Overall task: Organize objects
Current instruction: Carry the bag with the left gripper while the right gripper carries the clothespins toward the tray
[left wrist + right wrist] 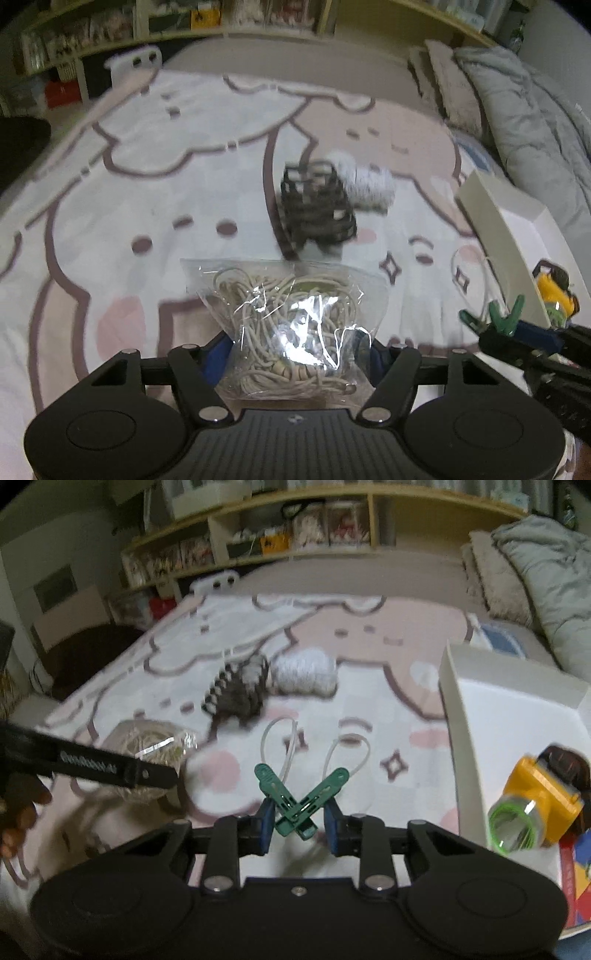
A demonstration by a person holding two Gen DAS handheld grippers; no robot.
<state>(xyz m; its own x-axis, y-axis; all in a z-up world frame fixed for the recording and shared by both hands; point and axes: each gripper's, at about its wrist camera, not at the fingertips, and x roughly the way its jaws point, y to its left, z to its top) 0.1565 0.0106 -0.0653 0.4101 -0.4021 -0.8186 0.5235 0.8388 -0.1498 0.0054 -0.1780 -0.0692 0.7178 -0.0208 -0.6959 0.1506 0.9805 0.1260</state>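
My left gripper point(295, 356) is shut on a clear plastic bag of beige cord point(291, 325), its blue pads pressing the bag's sides, lifted over the bed blanket. In the right wrist view the same bag point(147, 746) shows at the left behind a black finger point(110, 768) of the left gripper. My right gripper point(299, 823) is shut on two crossed green clothes pegs point(295, 805) with white cord loops point(284, 742) hanging from them. The left wrist view shows these pegs point(506, 317) at its right edge.
A black-and-white checked item point(236, 690) and a white fluffy roll point(306, 674) lie mid-blanket. An open white box point(461, 738) at the right holds a yellow headlamp point(535, 805). Pillows point(546, 583) lie far right, shelves point(295, 528) behind. A hand point(18, 812) shows at the left.
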